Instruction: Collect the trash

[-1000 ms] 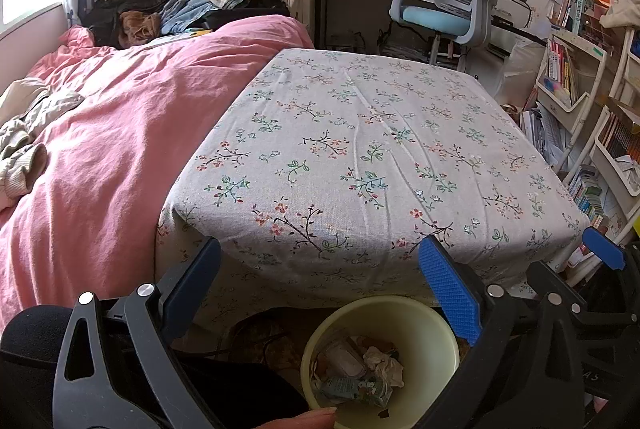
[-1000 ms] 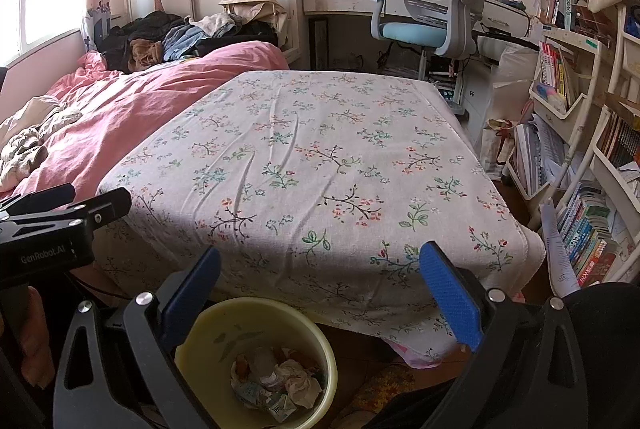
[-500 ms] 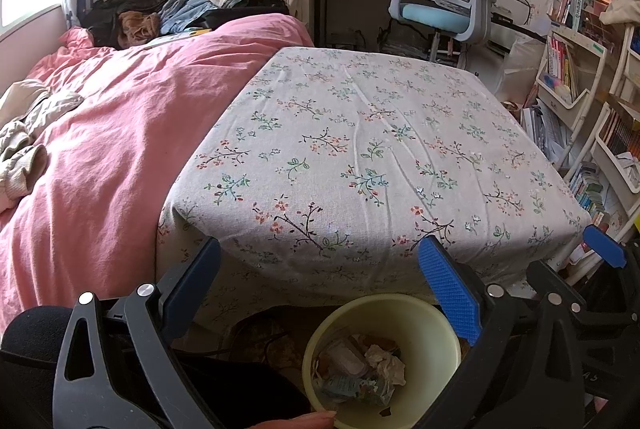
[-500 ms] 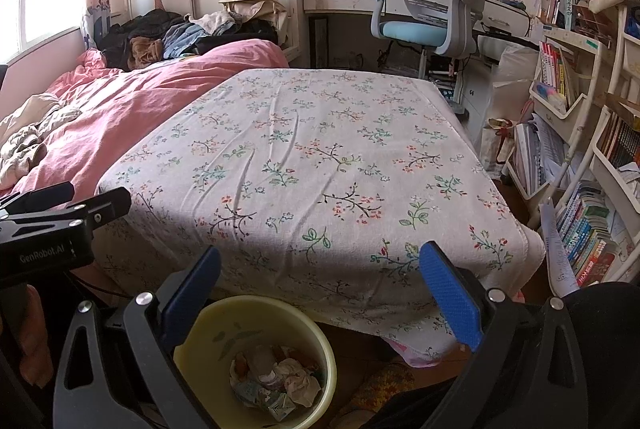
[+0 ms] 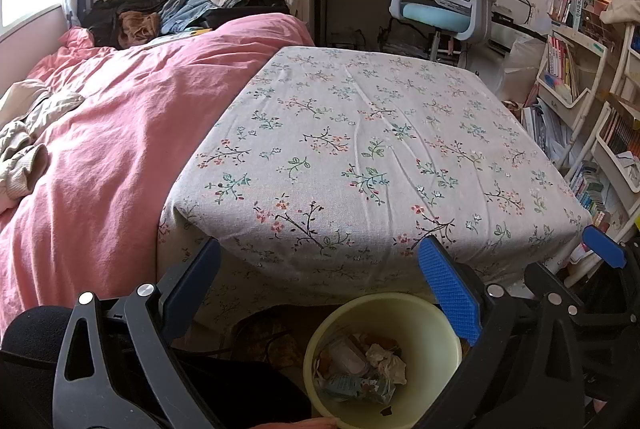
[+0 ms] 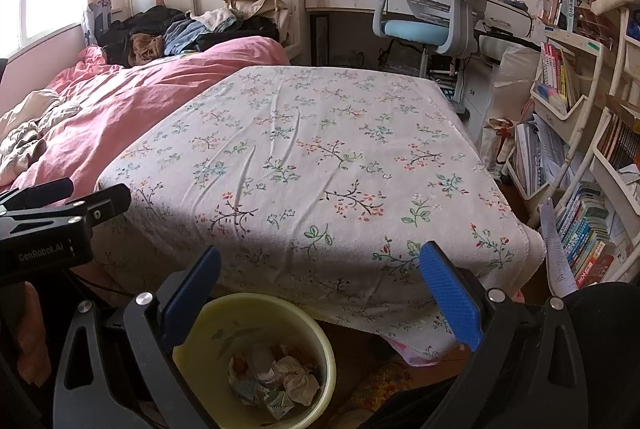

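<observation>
A pale yellow bin (image 5: 436, 361) stands on the floor in front of the table; crumpled paper and wrappers (image 5: 360, 369) lie in it. It also shows in the right wrist view (image 6: 208, 357) with its trash (image 6: 276, 381). My left gripper (image 5: 320, 277) is open and empty above the bin's near side. My right gripper (image 6: 320, 277) is open and empty, just right of the bin. The table with the floral cloth (image 5: 360, 149) is bare in both views (image 6: 320, 157).
A bed with a pink cover (image 5: 112, 133) lies left of the table, clothes piled at its far end. A blue-grey desk chair (image 5: 448, 1) and a desk stand behind. Bookshelves (image 6: 580, 149) line the right side. The left gripper's body (image 6: 44, 229) shows at the right view's left edge.
</observation>
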### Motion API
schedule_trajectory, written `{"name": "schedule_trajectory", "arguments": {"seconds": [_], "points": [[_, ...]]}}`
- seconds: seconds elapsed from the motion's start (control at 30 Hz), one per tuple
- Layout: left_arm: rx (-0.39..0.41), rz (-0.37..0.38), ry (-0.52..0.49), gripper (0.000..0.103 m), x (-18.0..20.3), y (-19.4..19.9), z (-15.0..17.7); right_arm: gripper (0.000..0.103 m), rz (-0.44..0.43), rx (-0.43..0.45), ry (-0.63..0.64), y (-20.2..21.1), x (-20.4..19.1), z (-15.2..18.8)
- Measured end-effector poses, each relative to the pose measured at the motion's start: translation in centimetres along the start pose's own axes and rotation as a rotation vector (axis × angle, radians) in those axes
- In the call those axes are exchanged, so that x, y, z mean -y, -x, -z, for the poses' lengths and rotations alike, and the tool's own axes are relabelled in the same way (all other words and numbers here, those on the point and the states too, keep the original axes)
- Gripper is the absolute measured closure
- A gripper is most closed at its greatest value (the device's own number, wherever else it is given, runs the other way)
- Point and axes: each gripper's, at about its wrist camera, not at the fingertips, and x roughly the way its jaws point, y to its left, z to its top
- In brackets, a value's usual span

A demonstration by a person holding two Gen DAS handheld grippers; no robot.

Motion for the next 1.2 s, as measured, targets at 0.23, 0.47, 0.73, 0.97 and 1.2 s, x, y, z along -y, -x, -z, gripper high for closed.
{"name": "schedule_trajectory", "arguments": {"seconds": [0.23, 0.47, 0.73, 0.97, 1.2], "points": [[0.0, 0.0, -0.001, 0.007, 0.0, 0.02, 0.01, 0.008, 0.0, -0.003, 0.004, -0.04, 0.01, -0.02], [-0.001, 0.001, -0.002, 0.007, 0.07, 0.01, -0.01, 0.008, 0.001, -0.003, 0.005, -0.03, -0.04, -0.01], [-0.001, 0.0, -0.002, 0.007, 0.14, 0.01, -0.04, 0.008, 0.002, -0.005, 0.009, -0.1, -0.03, 0.04], [-0.002, 0.0, -0.002, 0.007, 0.16, 0.02, -0.07, 0.008, 0.001, -0.006, 0.016, -0.19, 0.03, 0.06], [-0.002, 0.0, -0.001, 0.007, 0.18, 0.05, -0.04, 0.008, 0.002, -0.007, 0.02, -0.19, 0.12, 0.11]]}}
